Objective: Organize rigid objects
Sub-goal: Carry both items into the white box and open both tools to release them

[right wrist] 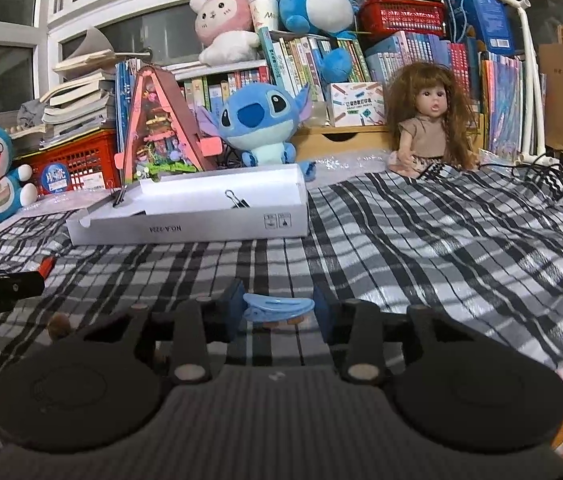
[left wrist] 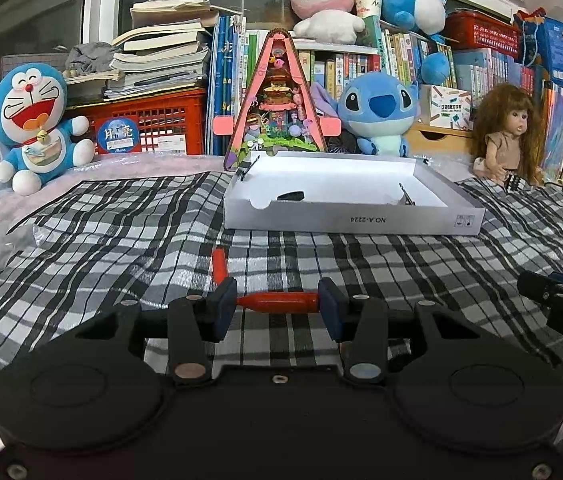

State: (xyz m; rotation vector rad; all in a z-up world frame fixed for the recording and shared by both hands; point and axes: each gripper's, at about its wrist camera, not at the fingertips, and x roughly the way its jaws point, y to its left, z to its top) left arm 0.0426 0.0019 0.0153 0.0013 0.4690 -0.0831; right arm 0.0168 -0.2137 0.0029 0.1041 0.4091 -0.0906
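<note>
Both grippers sit low and level over the plaid cloth [left wrist: 121,232], pointing toward the back clutter. The left gripper [left wrist: 277,304] has its jaws partly closed around a red handle-shaped piece [left wrist: 277,302] that lies crosswise between the pads, each end right against a blue pad, so it looks clamped, though whether it's lifted off the cloth I can't tell. A second red piece [left wrist: 218,266] pokes up just behind the left finger. The right gripper [right wrist: 277,308] is about the same width open, with a blue plastic clip [right wrist: 277,307] sitting crosswise between its pads, ends touching or nearly touching them; looks gripped too. Each gripper shows up at the other view's side edge, so they're near each other, side by side. Further back on the cloth is the shallow white box [left wrist: 353,220], open on top, with a black binder clip [right wrist: 237,202] inside and another black clip [left wrist: 246,170] on its far left rim. Behind it stand a Stitch plush [left wrist: 377,112], a Doraemon plush [left wrist: 33,128] at the far left, a long-haired doll [right wrist: 429,120] at the far right, and shelves of books [left wrist: 401,60].
</note>
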